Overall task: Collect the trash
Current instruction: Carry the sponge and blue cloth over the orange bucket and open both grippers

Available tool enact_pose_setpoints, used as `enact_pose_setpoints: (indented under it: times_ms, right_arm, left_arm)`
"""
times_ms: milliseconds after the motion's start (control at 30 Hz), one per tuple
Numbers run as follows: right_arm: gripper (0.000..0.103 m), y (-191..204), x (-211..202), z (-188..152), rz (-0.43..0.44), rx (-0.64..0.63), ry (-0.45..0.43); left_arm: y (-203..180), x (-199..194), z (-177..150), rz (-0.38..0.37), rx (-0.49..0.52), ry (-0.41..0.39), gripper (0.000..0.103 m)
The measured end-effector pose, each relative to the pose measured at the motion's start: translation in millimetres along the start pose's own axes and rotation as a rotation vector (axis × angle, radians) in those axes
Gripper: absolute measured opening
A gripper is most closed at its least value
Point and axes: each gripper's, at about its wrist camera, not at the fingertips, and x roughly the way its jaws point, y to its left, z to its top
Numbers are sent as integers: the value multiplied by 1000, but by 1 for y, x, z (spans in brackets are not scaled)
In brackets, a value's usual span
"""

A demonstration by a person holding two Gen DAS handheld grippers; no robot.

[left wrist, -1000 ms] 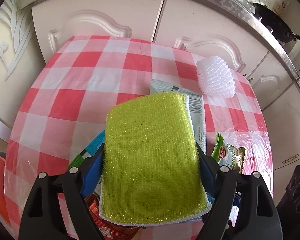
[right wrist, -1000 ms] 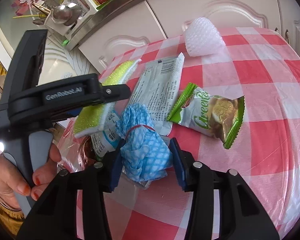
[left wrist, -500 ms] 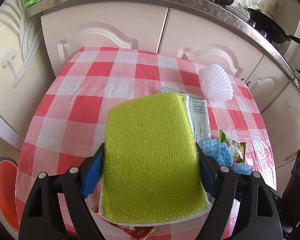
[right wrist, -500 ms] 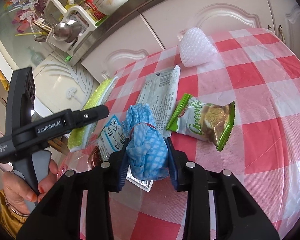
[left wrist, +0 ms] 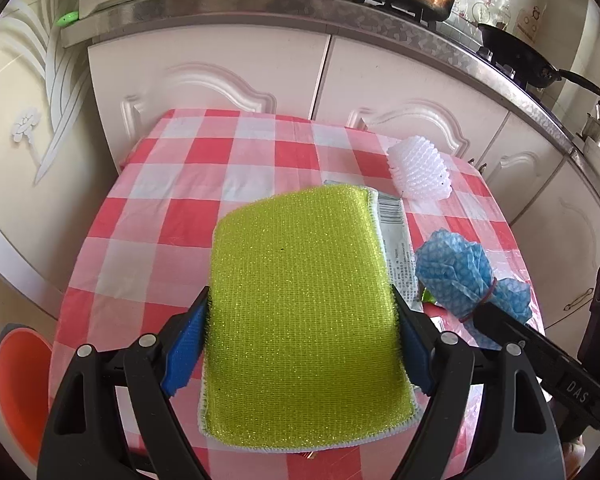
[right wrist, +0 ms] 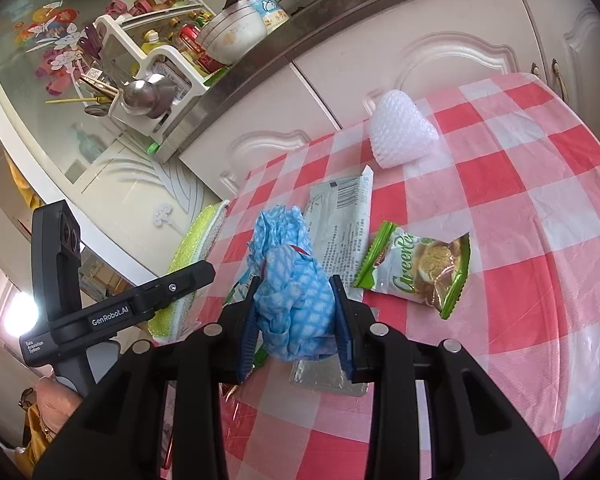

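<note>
Left wrist view: left gripper [left wrist: 302,320] clamped, jaws wide, on a yellow-green sponge [left wrist: 304,304], held above a worktop [left wrist: 172,216] covered in red and white checks. Off to the right, a bunched blue cloth [left wrist: 460,276] bound with a red band, pinched in the tip of the other tool. Farther back, a white foam net sleeve [left wrist: 418,174]; an orange bin [left wrist: 16,376] low at the left edge.

Right wrist view: right gripper [right wrist: 296,312] with jaws squeezed together on the blue cloth, lifted clear of the worktop. Lying just beyond, a long silver wrapper [right wrist: 340,220] and a green snack packet [right wrist: 416,268], the foam sleeve well behind them.

Likely step: carrying both items away toward a bin. Best done by keeping each grip firm, lifting clear of the wrappers so nothing drags, keeping the two tools apart to avoid a knock, and releasing only once directly over the container.
</note>
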Motion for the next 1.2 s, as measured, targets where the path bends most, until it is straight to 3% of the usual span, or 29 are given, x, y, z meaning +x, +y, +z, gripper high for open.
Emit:
enact_pose_setpoints:
  times_ms: [700, 967, 1200]
  right_arm:
    - [34, 50, 10, -3, -15, -45, -1]
    - [34, 88, 30, -8, 43, -52, 86]
    - [34, 152, 71, -23, 117, -134, 209]
  left_arm:
    - [60, -31, -21, 14, -57, -46, 82]
    - [111, -56, -43, 81, -101, -73, 82]
    - [179, -84, -67, 177, -198, -98, 82]
